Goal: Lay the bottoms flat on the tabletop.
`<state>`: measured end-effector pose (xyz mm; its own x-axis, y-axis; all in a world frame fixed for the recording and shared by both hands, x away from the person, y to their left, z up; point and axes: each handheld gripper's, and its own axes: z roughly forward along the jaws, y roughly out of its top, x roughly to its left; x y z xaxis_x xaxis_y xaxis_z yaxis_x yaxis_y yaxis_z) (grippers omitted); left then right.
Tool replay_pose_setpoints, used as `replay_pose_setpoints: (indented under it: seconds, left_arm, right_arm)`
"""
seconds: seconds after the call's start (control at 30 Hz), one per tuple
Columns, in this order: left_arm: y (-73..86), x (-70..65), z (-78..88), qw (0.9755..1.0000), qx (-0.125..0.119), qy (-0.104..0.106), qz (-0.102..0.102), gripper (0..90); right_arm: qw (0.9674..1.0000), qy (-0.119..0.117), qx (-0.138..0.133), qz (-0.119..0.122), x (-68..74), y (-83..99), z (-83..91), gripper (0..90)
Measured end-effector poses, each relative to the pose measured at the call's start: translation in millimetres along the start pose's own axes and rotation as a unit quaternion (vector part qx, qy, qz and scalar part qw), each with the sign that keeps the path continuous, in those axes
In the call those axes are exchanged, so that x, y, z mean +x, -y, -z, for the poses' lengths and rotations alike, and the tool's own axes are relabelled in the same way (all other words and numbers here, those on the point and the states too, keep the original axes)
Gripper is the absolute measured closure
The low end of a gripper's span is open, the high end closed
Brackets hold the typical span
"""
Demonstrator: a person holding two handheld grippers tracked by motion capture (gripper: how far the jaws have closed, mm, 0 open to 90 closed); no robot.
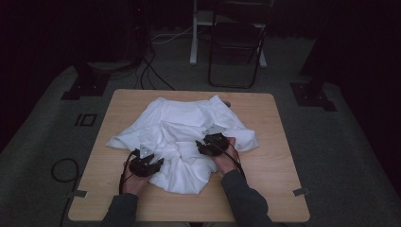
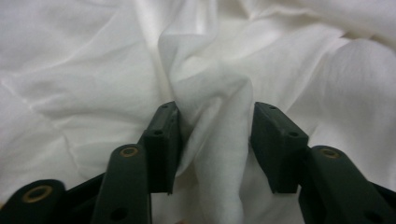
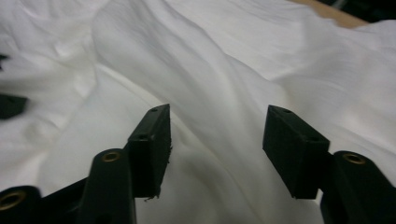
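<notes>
We see a crumpled white garment [image 1: 182, 135] lying on the wooden table [image 1: 265, 189], spread across its middle and reaching toward the far edge. The left gripper [image 1: 153, 163] sits at the garment's near left portion, and the right gripper [image 1: 204, 145] sits over its near centre-right portion; the 2 grippers are apart from each other. In the left gripper view, the jaws stand spread with a raised fold of cloth [image 2: 219, 130] between them; the fold touches the left jaw, and a gap separates it from the other, so nothing is pinched. In the right gripper view, the jaws stand wide apart above the cloth [image 3: 219, 121], holding nothing. 1 table edge [image 3: 334, 13] shows beyond the fabric.
</notes>
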<state>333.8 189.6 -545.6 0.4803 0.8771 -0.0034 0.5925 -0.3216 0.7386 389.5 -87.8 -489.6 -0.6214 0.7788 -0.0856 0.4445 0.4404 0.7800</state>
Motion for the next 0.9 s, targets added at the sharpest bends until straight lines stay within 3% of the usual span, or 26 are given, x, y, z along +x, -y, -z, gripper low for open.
replay_pose_setpoints:
  seconds: [0.1, 0.2, 0.27, 0.3, 0.37, 0.43, 0.5, 0.6, 0.73, 0.9]
  left_arm:
    - [0.5, -1.8, -1.9, 0.9999, -0.007, -0.008, 0.003, 63.2]
    - [1.6, -3.1, -2.6, 0.9998, -0.013, -0.013, 0.002, 67.0]
    - [1.7, -9.2, -2.6, 0.9994, -0.015, -0.028, -0.014, 70.4]
    - [1.8, -11.9, -2.5, 0.999, -0.015, -0.037, -0.022, 73.7]
    - [1.6, -16.2, -3.0, 0.9981, -0.014, -0.051, -0.033, 75.2]
    - [1.4, -18.2, -3.6, 0.9976, -0.015, -0.057, -0.037, 77.0]
    - [1.2, -18.6, -3.8, 0.9974, -0.015, -0.06, -0.036, 78.0]
    - [1.2, -19.3, -3.9, 0.997, -0.014, -0.067, -0.036, 79.5]
    - [1.2, -21.0, -4.3, 0.9965, -0.014, -0.075, -0.036, 81.6]
    - [1.3, -22.8, -4.7, 0.9957, -0.014, -0.085, -0.035, 82.4]
  right_arm:
    - [0.9999, -0.014, 0.008, 0.0, 13.4, -10.3, -22.2, 36.3]
    - [0.9997, -0.019, 0.013, 0.001, 17.2, -12.1, -28.1, 34.9]
    - [0.9992, -0.013, 0.038, 0.008, 25.9, -13.1, -45.8, 34.3]
    - [0.9983, -0.003, 0.059, 0.0, 27.6, -9.6, -55.1, 39.0]
    - [0.9975, 0.004, 0.07, -0.007, 28.2, -7.3, -58.6, 42.7]
    - [0.9965, 0.014, 0.082, -0.01, 27.8, -3.0, -62.3, 55.1]
    - [0.996, 0.019, 0.087, -0.011, 26.4, -0.6, -61.4, 66.8]
    - [0.996, 0.02, 0.086, -0.016, 21.7, 2.1, -54.6, 76.6]
    - [0.9967, 0.019, 0.077, -0.018, 16.6, 11.9, -40.3, 80.4]
    - [0.9962, 0.04, 0.066, -0.041, 6.2, 30.3, -16.0, 85.5]
